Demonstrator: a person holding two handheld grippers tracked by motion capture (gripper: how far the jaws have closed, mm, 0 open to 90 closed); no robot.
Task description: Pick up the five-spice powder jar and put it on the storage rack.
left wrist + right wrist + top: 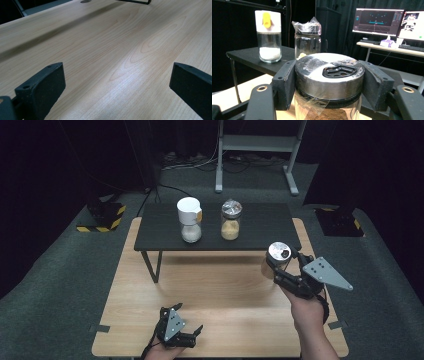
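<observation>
Black jaws of my right tool (329,82) are closed on a jar with a metal shaker lid (329,72), brown powder inside, held in the air near the front right corner of the black shelf (160,232). My left tool (176,329) rests low on the wooden table (220,290), its jaws wide apart and holding nothing. On the shelf stand a white-capped jar (190,219) and a foil-covered jar (231,219), close together. I judge two risks — the smooth lid can slip between the pads, and a careless swing could knock these two jars.
</observation>
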